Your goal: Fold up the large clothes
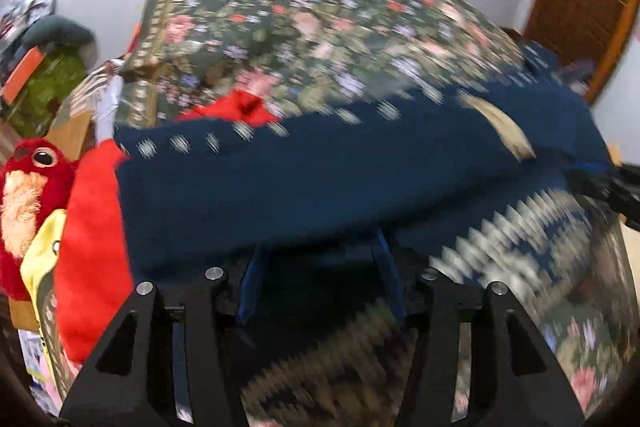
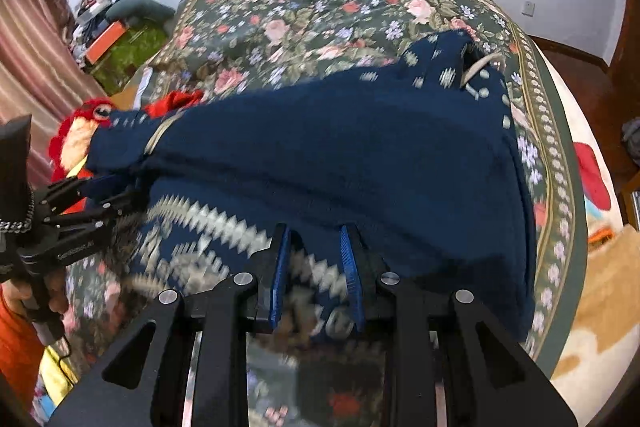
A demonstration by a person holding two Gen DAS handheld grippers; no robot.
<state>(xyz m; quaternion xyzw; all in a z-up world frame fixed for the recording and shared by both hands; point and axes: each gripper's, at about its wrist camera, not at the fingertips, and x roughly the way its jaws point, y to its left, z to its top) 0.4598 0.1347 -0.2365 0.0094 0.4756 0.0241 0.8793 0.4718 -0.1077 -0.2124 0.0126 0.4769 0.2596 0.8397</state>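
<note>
A navy sweater [image 1: 320, 179] with a pale zigzag pattern lies folded over itself across the flowered bed cover [image 1: 300, 19]. My left gripper [image 1: 318, 247] stands open at the fold's near edge, and the pads do not press the cloth. From the right wrist view, the left gripper [image 2: 132, 197] is at the sweater's [image 2: 340, 155] left end. My right gripper [image 2: 314, 231] has narrow jaws pinching the near edge of the navy fold, with the patterned layer showing below. The right gripper [image 1: 584, 179] also appears at the sweater's right end. Both views are blurred.
A red plush bird [image 1: 28, 179] and a red cloth [image 1: 92, 247] sit at the bed's left edge. Piled clutter [image 2: 112, 27] and a striped curtain [image 2: 28, 47] fill the far left. A wooden door [image 1: 580, 7] stands at the right. A hand in an orange sleeve [image 2: 16, 347] holds the left gripper.
</note>
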